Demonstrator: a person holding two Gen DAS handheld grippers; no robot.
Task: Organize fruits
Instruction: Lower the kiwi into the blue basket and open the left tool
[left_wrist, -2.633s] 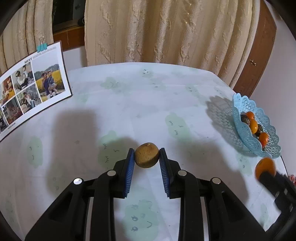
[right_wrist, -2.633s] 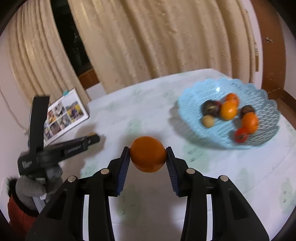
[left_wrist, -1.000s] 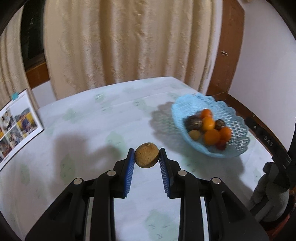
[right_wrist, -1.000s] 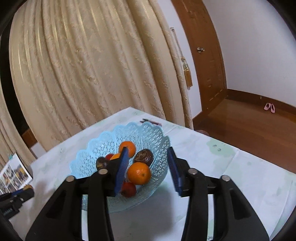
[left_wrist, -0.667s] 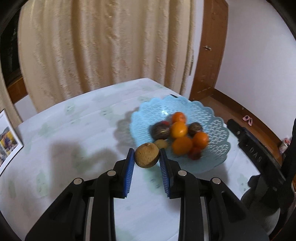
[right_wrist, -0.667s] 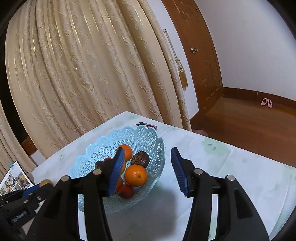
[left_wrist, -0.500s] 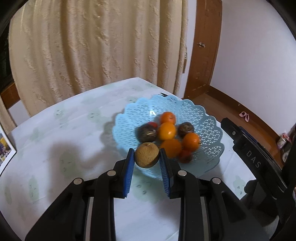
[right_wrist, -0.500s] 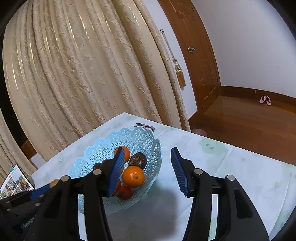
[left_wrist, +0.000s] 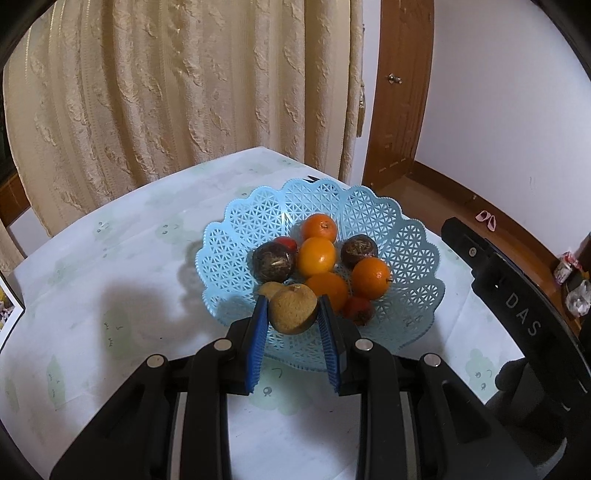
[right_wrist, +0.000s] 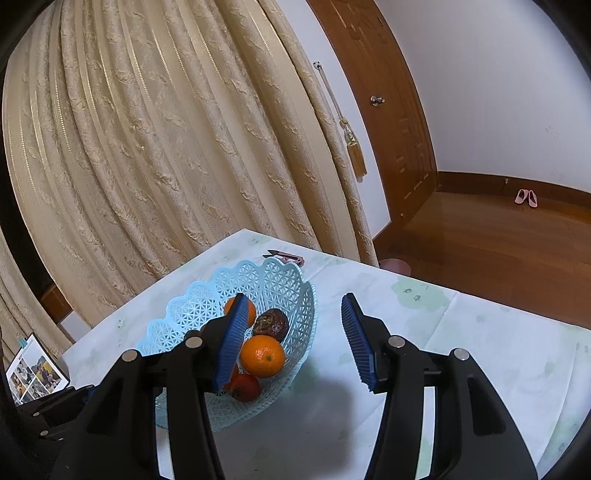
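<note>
Left hand-held gripper (left_wrist: 293, 314) clamps a brown fruit (left_wrist: 292, 307) just above the near rim of the basket (left_wrist: 236, 236), which sits near the table's (left_wrist: 110, 266) far right corner. Released here, it could roll off the piled oranges (left_wrist: 317, 257) or drop outside the rim. Right hand-held gripper (right_wrist: 291, 339) hangs open and empty; only its view shows a cutter (right_wrist: 284, 254) behind the basket.
</note>
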